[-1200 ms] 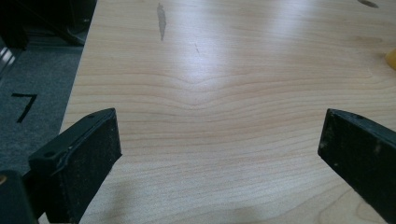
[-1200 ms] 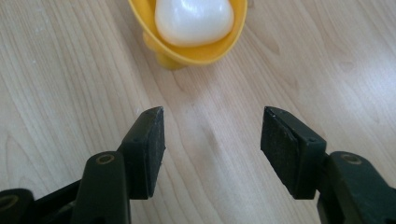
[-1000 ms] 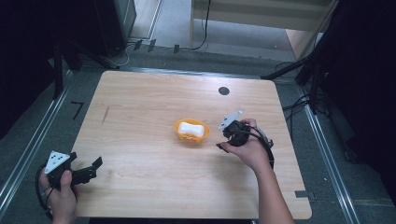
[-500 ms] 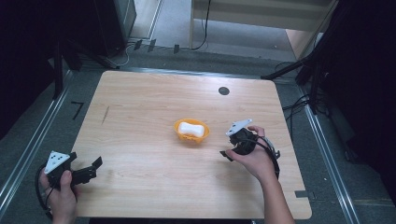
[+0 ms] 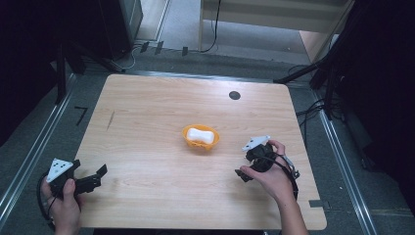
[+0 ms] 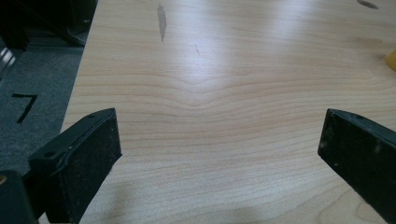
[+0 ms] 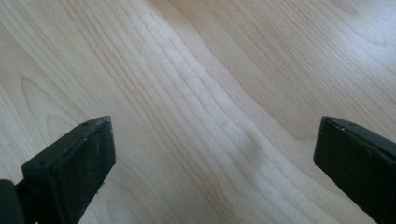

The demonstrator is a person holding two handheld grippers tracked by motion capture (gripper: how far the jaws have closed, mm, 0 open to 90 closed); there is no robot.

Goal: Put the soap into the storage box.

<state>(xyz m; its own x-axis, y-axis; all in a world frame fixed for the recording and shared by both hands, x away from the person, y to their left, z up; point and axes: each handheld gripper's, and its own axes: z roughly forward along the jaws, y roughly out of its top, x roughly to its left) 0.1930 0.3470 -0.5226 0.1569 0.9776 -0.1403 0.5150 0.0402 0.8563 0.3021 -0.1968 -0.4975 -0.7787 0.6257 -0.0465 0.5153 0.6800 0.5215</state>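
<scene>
An orange bowl [image 5: 200, 137] sits near the middle of the counter [image 5: 147, 112] with a white block [image 5: 201, 135] lying inside it, perhaps a bar of soap or a sponge. The right tool [image 5: 243, 175] is low over the wood, just right of the bowl and nearer the person, its jaws spread wide with only bare grain between them in the right gripper view. The left tool [image 5: 98, 175] rests at the near left corner, well apart from the bowl, jaws likewise spread and empty (a sliver of the bowl's orange rim [image 6: 391, 59] shows at the far right of the left gripper view). The placing step looks finished, with the block in the bowl and both tools clear. If anything is left, the next move probably calls only for parking the right tool near the counter's edge.
</scene>
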